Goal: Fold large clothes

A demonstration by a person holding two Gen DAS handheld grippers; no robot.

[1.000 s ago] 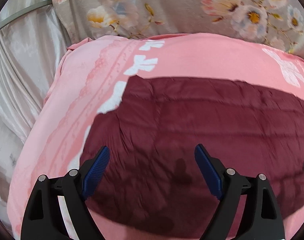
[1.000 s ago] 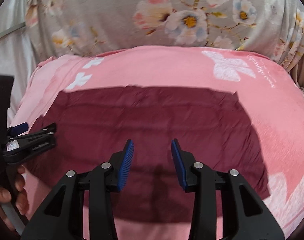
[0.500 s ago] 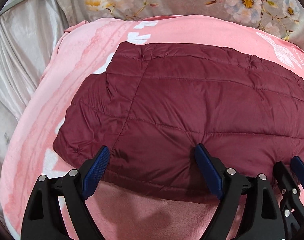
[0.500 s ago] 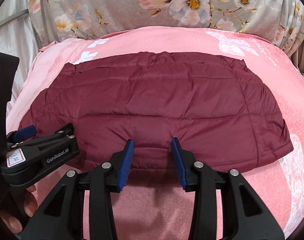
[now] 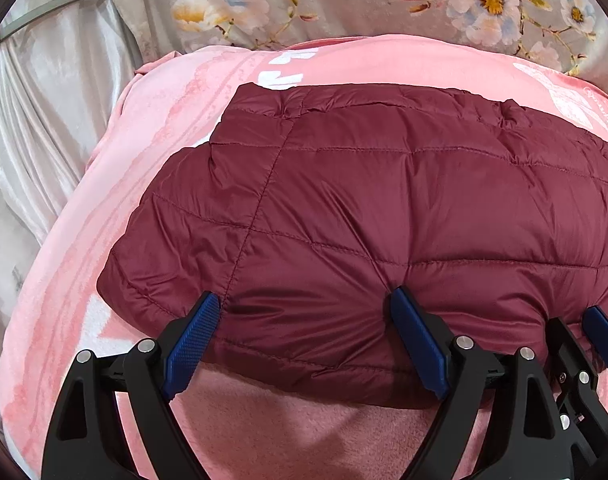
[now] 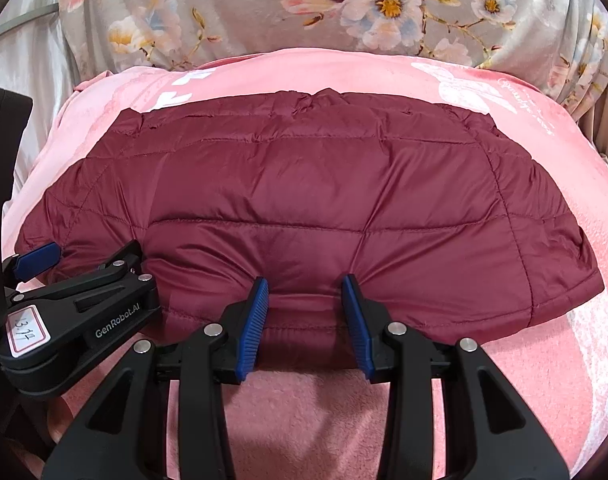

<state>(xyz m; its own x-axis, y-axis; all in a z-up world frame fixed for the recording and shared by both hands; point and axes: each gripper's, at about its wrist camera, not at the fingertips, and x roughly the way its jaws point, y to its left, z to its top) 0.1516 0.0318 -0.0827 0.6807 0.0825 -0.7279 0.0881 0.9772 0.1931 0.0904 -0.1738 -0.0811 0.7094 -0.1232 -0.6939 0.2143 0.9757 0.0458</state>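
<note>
A dark red quilted jacket (image 5: 384,200) lies folded into a wide block on the pink blanket (image 5: 104,200). My left gripper (image 5: 304,320) clamps the jacket's near edge towards its left end, jaws wide, with the puffy fabric puckered against both blue pads. In the right wrist view the same jacket (image 6: 304,192) spreads across the blanket (image 6: 564,360). My right gripper (image 6: 304,304) pinches the near edge at the middle, with creases fanning out from its pads. The two grippers stand side by side; the left gripper (image 6: 88,256) shows at that view's left edge.
A grey floral cloth (image 5: 344,0) rises behind the blanket. Silvery satin fabric (image 5: 44,120) hangs off to the left. The blanket's white butterfly print (image 6: 464,88) shows at the far right corner. Bare pink blanket lies in front of the jacket's near edge.
Both grippers have come down with the jacket's edge. The jacket, dark and shadowed a second ago, now lies lit and flat on the blanket. Neither jaw width has changed.
</note>
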